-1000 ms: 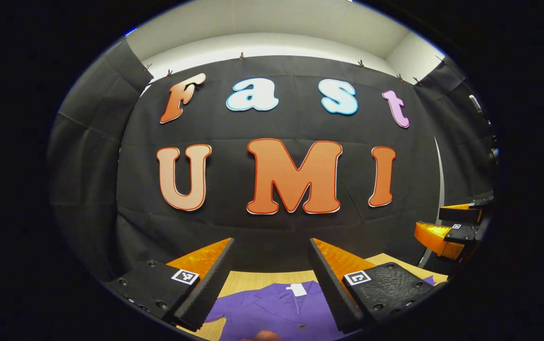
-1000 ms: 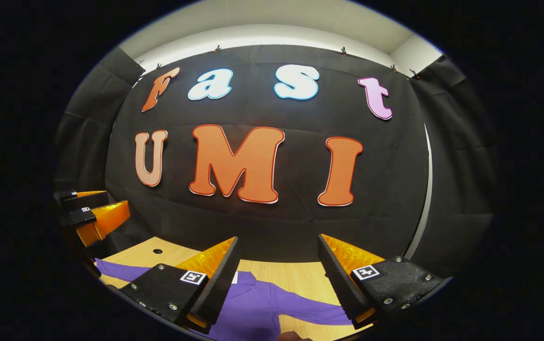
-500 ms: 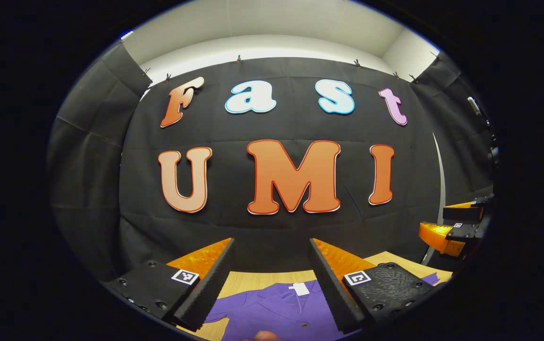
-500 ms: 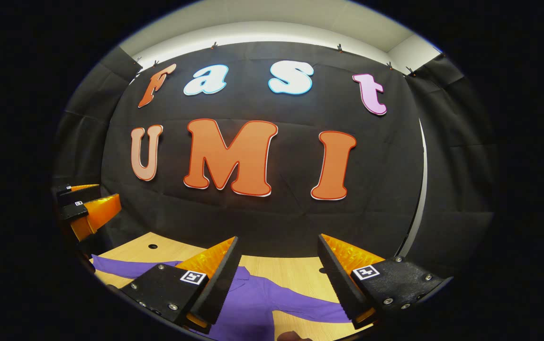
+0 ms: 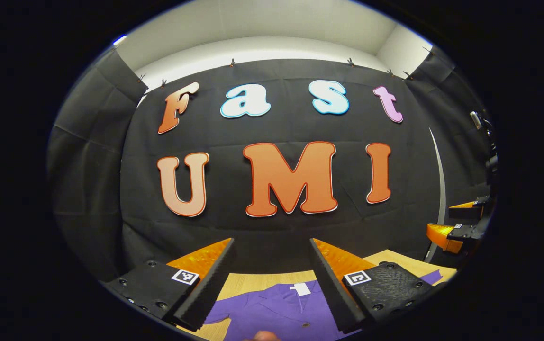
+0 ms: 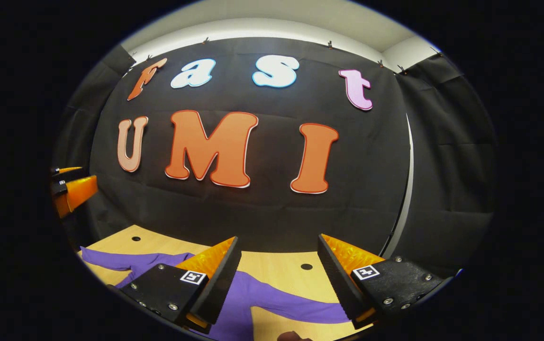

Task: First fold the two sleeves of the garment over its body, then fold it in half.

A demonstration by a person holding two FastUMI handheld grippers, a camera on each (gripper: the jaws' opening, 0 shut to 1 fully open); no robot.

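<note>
Both tools held high above the work, aimed mostly at the booth wall, nothing folded yet by the look of it. Left gripper [image 5: 272, 279]: fingers spread wide apart, gripping nothing, hanging over the collar end of the purple shirt [image 5: 272, 310], which lies flat on the wooden table [image 5: 253, 280] with a white neck label [image 5: 300, 289] and a small dark button [image 5: 305, 325] showing between the fingers. For the sleeve fold, probably best to drop down first and tilt forward, since the cuff sits out of clear sight; then pinch near the sleeve end, lift only a little, and carry it across the chest so the cloth lands smooth and the shoulder line stays straight. Right gripper [image 6: 279, 279]: likewise parted wide and empty, poised above the shirt's right sleeve [image 6: 295, 305], stretched out flat along the tabletop; left sleeve [image 6: 115, 259] reaching away toward the far left in the right gripper view. Same advice there: low approach, grip at the cuff, one sleeve at a time or both mirrored. Around: two small round holes [image 6: 306, 266] in the tabletop close to the right sleeve, harmless but a possible snag for a dragged fingertip. Nothing else seen lying on the garment; the main hindrance judged to be height and the poor downward view.
</note>
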